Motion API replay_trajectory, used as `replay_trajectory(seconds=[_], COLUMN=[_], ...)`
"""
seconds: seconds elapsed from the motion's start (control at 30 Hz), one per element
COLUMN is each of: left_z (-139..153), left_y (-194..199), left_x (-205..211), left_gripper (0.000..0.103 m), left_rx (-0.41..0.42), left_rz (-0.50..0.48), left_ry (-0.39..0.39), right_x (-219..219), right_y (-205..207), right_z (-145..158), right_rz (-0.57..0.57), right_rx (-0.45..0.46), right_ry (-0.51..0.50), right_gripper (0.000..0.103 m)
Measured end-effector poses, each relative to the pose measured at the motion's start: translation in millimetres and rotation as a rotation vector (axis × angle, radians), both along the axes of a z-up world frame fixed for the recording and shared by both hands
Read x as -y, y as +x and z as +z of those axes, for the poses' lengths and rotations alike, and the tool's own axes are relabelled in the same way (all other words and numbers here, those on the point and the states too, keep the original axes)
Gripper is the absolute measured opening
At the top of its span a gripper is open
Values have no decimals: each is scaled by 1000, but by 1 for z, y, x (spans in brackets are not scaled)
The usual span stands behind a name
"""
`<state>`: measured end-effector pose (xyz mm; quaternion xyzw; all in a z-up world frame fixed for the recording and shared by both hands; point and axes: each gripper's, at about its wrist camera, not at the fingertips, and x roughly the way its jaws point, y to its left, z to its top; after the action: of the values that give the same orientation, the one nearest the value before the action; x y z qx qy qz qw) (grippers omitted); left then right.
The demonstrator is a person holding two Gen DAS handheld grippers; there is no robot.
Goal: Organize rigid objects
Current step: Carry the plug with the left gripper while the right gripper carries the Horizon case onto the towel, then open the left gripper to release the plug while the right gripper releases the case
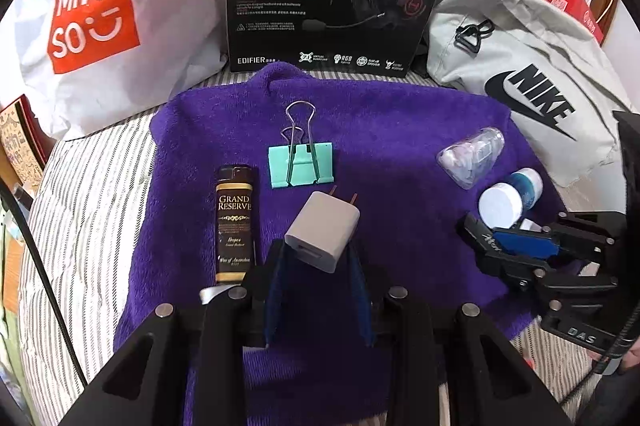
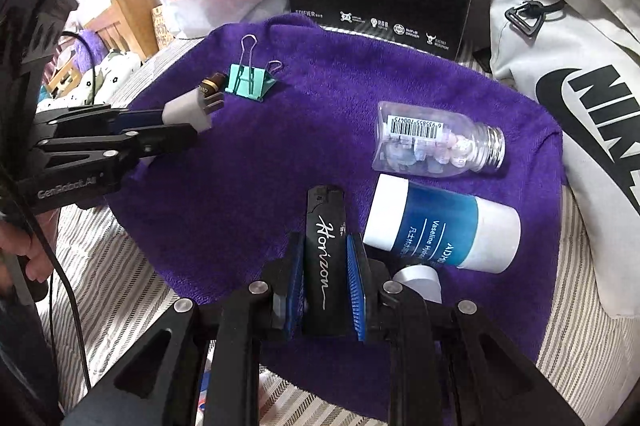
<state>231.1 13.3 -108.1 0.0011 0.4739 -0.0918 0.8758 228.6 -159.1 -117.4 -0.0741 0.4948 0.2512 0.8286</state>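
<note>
1. Your left tongs [image 1: 316, 262] grip the white plastic plug-in charger [image 1: 323, 236], held above the purple fleece towel [image 1: 400, 129].
2. Your right tongs [image 2: 325, 262] clamp the black rectangular "Horizon" lighter [image 2: 326, 250], just beside the blue-and-white Vaseline jar [image 2: 442, 226].

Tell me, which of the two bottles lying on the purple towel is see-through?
The clear plastic bottle with the barcode label; small pieces show inside. The white and blue Vaseline bottle beside it is solid-coloured.
</note>
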Motion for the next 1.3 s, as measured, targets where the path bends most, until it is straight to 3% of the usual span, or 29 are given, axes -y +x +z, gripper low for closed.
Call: replay_trajectory(seconds=[0.6, 0.8, 0.93, 1.03, 1.13, 1.3], left_z=[-10, -10, -9, -3, 7, 32], left_y=[18, 11, 5, -1, -11, -37], left_x=[11, 16, 18, 17, 18, 20], left_gripper=[30, 46, 49, 51, 57, 58], left_rx=[2, -12, -20, -19, 5, 53], left_rz=[-38, -67, -63, -58, -53, -50], left_ry=[75, 83, 82, 57, 43, 32], right_x=[9, 10, 16, 21, 31, 44], right_y=[-2, -4, -4, -10, -17, -33], right_z=[-1, 0, 1, 3, 9, 25], right_rz=[31, 45, 28, 11, -9, -68], right_rx=[8, -4, -39, -28, -16, 19], right_ry=[52, 38, 46, 17, 34, 43], right_gripper=[22, 23, 29, 44, 45, 46])
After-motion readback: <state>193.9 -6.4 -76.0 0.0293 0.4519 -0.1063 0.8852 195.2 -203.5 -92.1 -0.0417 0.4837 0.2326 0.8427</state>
